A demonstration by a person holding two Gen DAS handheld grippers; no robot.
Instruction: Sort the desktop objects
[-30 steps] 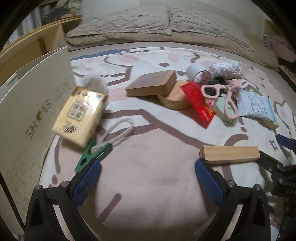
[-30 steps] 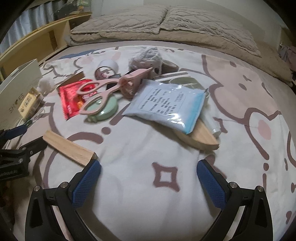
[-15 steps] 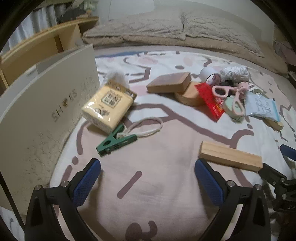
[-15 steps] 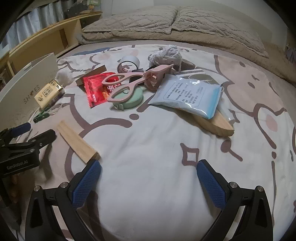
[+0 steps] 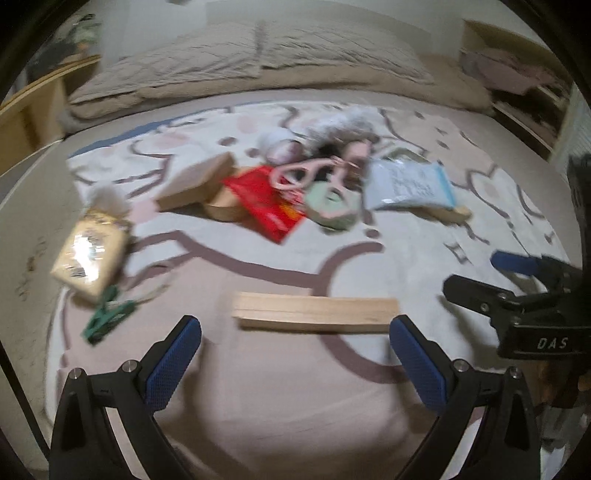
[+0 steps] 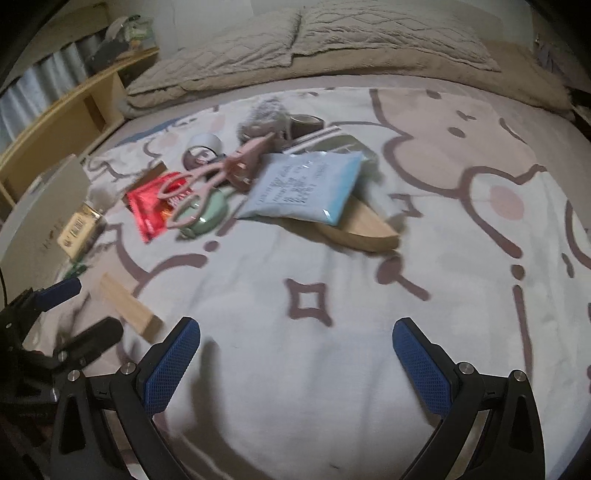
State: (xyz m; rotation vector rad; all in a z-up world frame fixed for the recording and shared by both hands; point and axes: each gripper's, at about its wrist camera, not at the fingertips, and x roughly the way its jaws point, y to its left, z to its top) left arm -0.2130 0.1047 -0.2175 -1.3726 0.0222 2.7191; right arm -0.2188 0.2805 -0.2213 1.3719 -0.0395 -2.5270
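My left gripper (image 5: 295, 334) has its jaws wide apart and empty over the patterned bedspread (image 5: 280, 402). Directly ahead at 12 o'clock, just beyond the blue fingertips (image 5: 173, 354), a wooden block (image 5: 314, 312) lies flat and crosswise on the bed. At 10 o'clock I note a green clothes peg (image 5: 107, 319) beside a white cord loop, with a yellow tissue pack (image 5: 90, 254) just past it. The left view is motion-blurred.

My right gripper (image 6: 295, 345) also has its jaws spread apart, holding nothing, above bare bedspread. In its view the wooden block (image 6: 127, 308) sits at 10 o'clock, next to the left gripper's black frame.

Further out at 12 o'clock lies the main cluster. A red packet (image 6: 155, 205) lies next to a mint-green round item (image 6: 205, 218), with pink scissors (image 6: 218, 175) resting across both. A light blue pouch (image 6: 306, 188) lies on a wooden board (image 6: 364, 230), which protrudes at its near right. A brown wooden box (image 5: 195, 184) rests partly on a round wooden piece at 11 o'clock in the left view. Behind these I see a white tape roll (image 6: 203, 153), a grey fuzzy bundle (image 6: 264, 118) and a brown tape roll (image 6: 304, 123).

At the far edge sit quilted pillows (image 6: 295, 33). A white box (image 6: 33, 218) stands at 9 o'clock.
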